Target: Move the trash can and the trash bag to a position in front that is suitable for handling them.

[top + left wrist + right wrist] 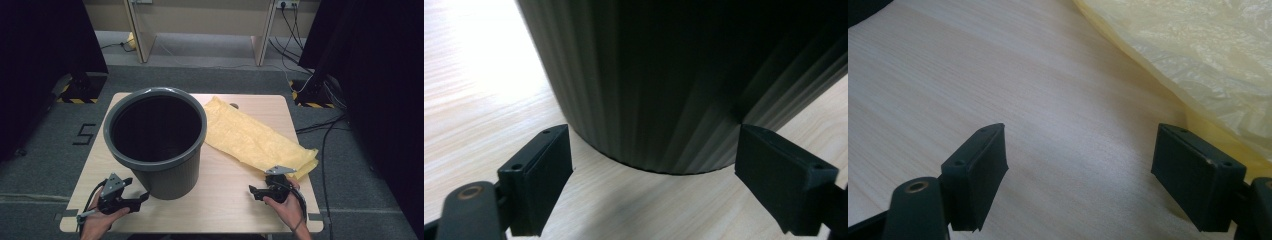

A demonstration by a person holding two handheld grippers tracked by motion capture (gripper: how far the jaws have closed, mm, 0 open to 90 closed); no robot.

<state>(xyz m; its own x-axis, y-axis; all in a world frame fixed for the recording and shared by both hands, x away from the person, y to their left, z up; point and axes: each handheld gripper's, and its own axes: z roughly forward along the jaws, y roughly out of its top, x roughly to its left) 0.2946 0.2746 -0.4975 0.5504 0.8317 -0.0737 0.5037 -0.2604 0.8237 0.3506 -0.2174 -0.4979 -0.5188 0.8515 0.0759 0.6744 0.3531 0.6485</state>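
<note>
Claws were both wide open and held nothing. Left claw [142, 197] was near the foot of the grey bin [156, 140], standing upright on the table [225, 200]; right claw [252, 191] was beside the yellow bag [255, 137].

Grey ribbed plastic bin [156, 145]: stood on the light wooden worktop [225, 200], left of centre. Crumpled yellow plastic bag [255, 137]: lay right of it. Left tool [141, 198]: before bin's base. Right tool [254, 192]: before bag's near end.
</note>
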